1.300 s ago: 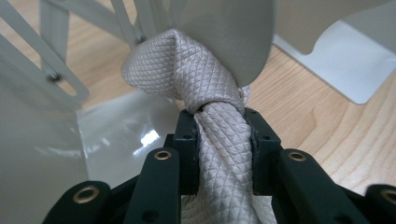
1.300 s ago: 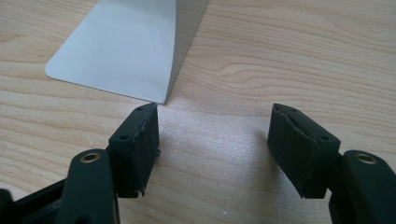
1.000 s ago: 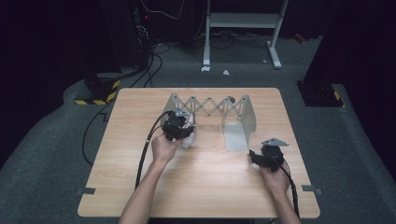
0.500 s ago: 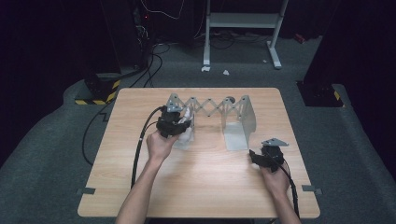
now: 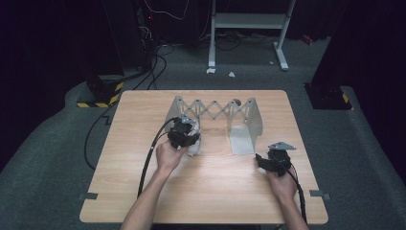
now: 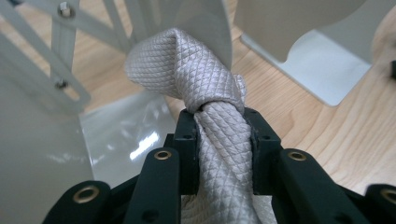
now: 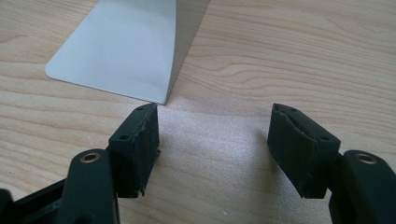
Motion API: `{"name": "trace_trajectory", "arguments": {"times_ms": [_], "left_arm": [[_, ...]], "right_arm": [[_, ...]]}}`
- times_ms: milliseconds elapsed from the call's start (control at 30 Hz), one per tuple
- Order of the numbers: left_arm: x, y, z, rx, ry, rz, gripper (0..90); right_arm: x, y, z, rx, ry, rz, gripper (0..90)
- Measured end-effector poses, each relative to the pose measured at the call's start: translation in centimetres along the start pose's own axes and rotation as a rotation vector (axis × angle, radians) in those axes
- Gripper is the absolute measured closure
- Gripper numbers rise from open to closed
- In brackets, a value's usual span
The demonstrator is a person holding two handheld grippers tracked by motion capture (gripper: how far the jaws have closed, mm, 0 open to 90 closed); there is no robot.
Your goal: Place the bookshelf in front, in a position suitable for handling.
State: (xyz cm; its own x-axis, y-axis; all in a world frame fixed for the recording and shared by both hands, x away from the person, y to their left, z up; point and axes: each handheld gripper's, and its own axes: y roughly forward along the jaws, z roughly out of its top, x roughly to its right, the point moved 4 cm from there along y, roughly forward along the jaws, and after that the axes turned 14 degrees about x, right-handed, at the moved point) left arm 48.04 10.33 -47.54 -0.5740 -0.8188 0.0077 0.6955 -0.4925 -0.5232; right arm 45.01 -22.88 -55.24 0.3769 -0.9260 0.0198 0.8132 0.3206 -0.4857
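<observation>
A rolled pale grey quilted cloth (image 6: 205, 84) is pinched between the black jaws of my left gripper (image 6: 223, 126), which is shut on it. Its folded end sticks out past the fingertips, just in front of the left end plate of a grey metal accordion rack (image 6: 37, 154). In the high view the left gripper (image 5: 190, 138) holds the cloth (image 5: 194, 146) at the rack's (image 5: 215, 108) left bay. My right gripper (image 5: 262, 159) rests low over the table, its jaws open with nothing between them (image 7: 212, 140), pointing at the corner of the rack's right base plate (image 7: 121, 51).
The wooden table (image 5: 143, 143) has bare room to the left, right and front of the rack. Black cables trail from both grippers. The rack's right base plate (image 5: 242, 143) lies flat between the two grippers. The floor beyond the table holds stands and cables.
My left gripper, still holding the cloth, went a little left and toward the rack, then came back right and nearer the person. The right gripper stayed still.
</observation>
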Motion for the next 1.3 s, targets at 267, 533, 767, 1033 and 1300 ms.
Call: {"name": "trace_trajectory", "arguments": {"times_ms": [267,533,767,1033,1300], "left_arm": [[-2.1,-0.1,-3.2,-0.075,-0.045,0.093,71.6],[-3.0,0.0,-5.1,-0.13,-0.023,0.205,73.6],[-3.0,0.1,-5.5,-0.136,-0.016,0.247,73.7],[-3.5,-1.1,-4.7,-0.093,-0.038,0.276,73.7],[-4.3,-3.0,-2.7,-0.02,-0.076,0.275,73.6]], "right_arm": [[0.0,0.0,0.0,0.0,0.0,0.0,34.2],[0.0,0.0,0.0,0.0,0.0,0.0,34.3],[0.0,0.0,0.0,0.0,0.0,0.0,34.3],[0.0,0.0,0.0,0.0,0.0,0.0,34.2],[0.0,0.0,0.0,0.0,0.0,0.0,34.3]]}}
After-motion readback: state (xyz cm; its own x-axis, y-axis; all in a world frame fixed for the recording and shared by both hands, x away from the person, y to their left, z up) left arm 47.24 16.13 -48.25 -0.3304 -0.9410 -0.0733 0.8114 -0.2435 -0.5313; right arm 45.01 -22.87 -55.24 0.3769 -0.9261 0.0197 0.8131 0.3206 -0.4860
